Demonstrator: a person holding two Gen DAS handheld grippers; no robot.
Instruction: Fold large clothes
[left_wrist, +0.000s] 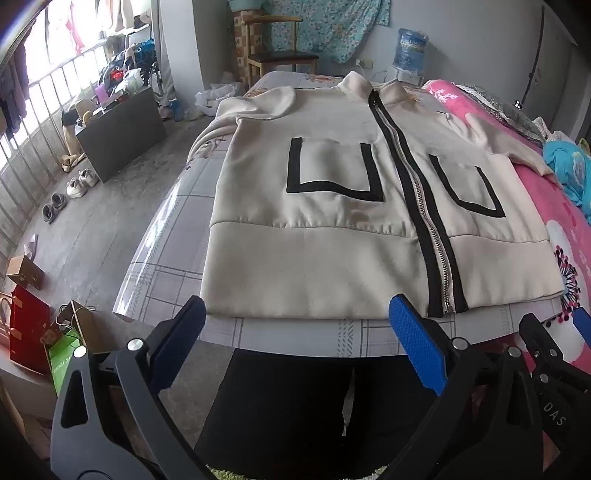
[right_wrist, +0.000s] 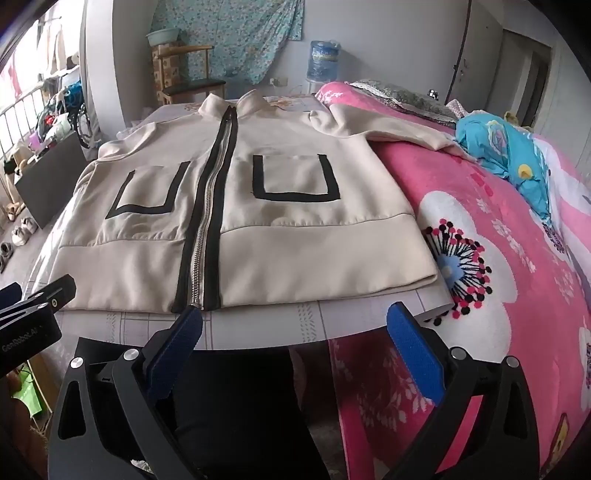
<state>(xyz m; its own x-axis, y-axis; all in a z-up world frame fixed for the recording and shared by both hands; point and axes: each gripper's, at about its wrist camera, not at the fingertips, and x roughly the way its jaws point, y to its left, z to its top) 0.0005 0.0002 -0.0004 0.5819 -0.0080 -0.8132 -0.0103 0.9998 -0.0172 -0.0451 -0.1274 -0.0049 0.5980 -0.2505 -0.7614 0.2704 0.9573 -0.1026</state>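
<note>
A cream zip-up jacket (left_wrist: 314, 206) with black trim and two black-outlined pockets lies flat, front up, on a table (left_wrist: 295, 334), collar at the far end, hem toward me. It also shows in the right wrist view (right_wrist: 295, 236). Its right sleeve (right_wrist: 399, 129) drapes onto the pink bed. My left gripper (left_wrist: 295, 325) is open and empty just short of the hem, left of the zipper (left_wrist: 436, 251). My right gripper (right_wrist: 291, 328) is open and empty just short of the hem, right of the zipper (right_wrist: 201, 236).
A bed with a pink floral quilt (right_wrist: 498, 258) adjoins the table's right side, with blue bedding (right_wrist: 517, 155) on it. A dark cabinet (left_wrist: 122, 133), shoes (left_wrist: 79, 182) and bags (left_wrist: 33, 332) stand on the floor at left. A wooden chair (left_wrist: 280, 51) and water bottle (left_wrist: 408, 50) stand behind.
</note>
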